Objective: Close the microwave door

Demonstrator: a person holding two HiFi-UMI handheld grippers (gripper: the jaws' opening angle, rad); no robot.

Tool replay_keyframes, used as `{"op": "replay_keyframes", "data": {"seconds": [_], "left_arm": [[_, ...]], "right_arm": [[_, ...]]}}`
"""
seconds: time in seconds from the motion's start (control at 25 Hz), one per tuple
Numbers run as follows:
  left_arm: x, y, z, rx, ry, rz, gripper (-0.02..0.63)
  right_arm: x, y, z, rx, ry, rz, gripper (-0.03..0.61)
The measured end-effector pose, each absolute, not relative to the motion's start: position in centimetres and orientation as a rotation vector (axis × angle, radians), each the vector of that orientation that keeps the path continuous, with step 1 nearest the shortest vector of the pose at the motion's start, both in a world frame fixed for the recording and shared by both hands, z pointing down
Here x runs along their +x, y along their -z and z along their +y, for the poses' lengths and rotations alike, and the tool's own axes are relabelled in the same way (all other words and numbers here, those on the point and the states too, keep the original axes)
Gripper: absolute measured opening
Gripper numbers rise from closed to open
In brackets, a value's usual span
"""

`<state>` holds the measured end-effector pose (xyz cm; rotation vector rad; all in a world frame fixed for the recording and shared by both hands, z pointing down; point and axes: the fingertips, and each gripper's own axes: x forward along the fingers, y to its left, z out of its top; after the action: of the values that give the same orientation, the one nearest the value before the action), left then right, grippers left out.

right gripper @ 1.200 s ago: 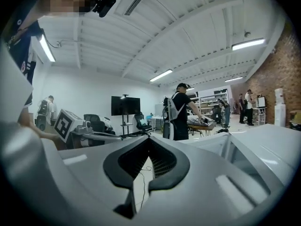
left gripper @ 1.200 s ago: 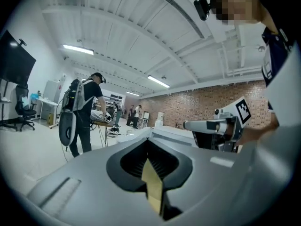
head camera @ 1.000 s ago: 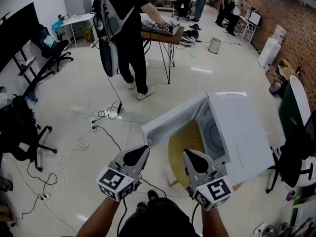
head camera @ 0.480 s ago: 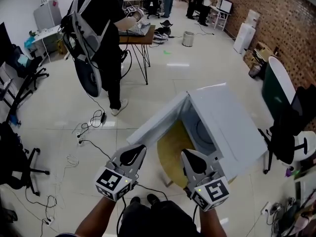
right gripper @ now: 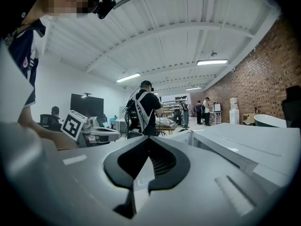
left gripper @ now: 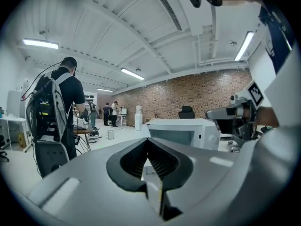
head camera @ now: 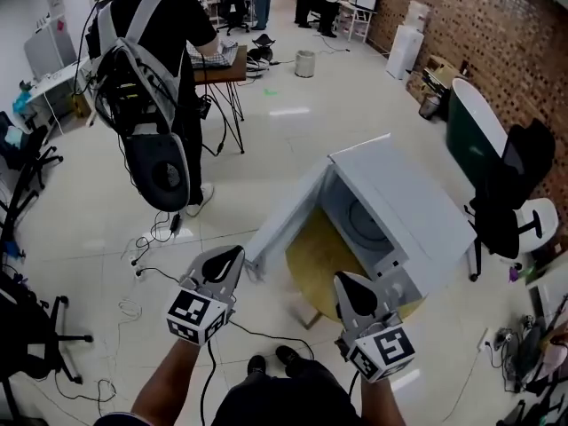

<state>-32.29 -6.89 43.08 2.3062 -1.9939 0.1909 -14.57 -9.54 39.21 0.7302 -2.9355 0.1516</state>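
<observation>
A white microwave [head camera: 413,211] stands on a round yellowish table [head camera: 311,260], right of centre in the head view. Its door [head camera: 288,213] hangs wide open and swings out to the left, so the cavity [head camera: 362,224] shows. My left gripper [head camera: 232,257] is shut and empty, just left of the door's free edge; I cannot tell if it touches. My right gripper [head camera: 343,280] is shut and empty, low in front of the cavity. The left gripper view has the left gripper [left gripper: 147,140] pointing toward the microwave [left gripper: 183,131]. In the right gripper view the right gripper [right gripper: 149,139] lies beside the microwave [right gripper: 235,145].
A person with a backpack [head camera: 151,78] stands at a small table [head camera: 222,60] at the back left. Cables [head camera: 155,238] trail over the floor on the left. A black office chair [head camera: 508,198] sits right of the microwave, another chair [head camera: 22,327] at far left. A brick wall [head camera: 497,34] runs along the right.
The head view has swung and drawn in on the microwave. My left gripper now sits beside the door's free edge. The door stands about as wide open as before.
</observation>
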Motion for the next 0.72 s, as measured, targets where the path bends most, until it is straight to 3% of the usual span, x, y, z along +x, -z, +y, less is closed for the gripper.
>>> {"op": "replay_keyframes", "data": {"seconds": [0.32, 0.72], "left_arm": [[-36.3, -47.9, -8.8, 2.312, -0.345, -1.868, 0.011], [-33.4, -50.7, -10.3, 2.396, -0.377, -1.664, 0.011]], "right_arm": [[-13.4, -39.4, -7.7, 0.829, -0.15, -2.893, 0.002], [-11.6, -39.1, -8.3, 0.926, -0.142, -2.865, 0.002]]}}
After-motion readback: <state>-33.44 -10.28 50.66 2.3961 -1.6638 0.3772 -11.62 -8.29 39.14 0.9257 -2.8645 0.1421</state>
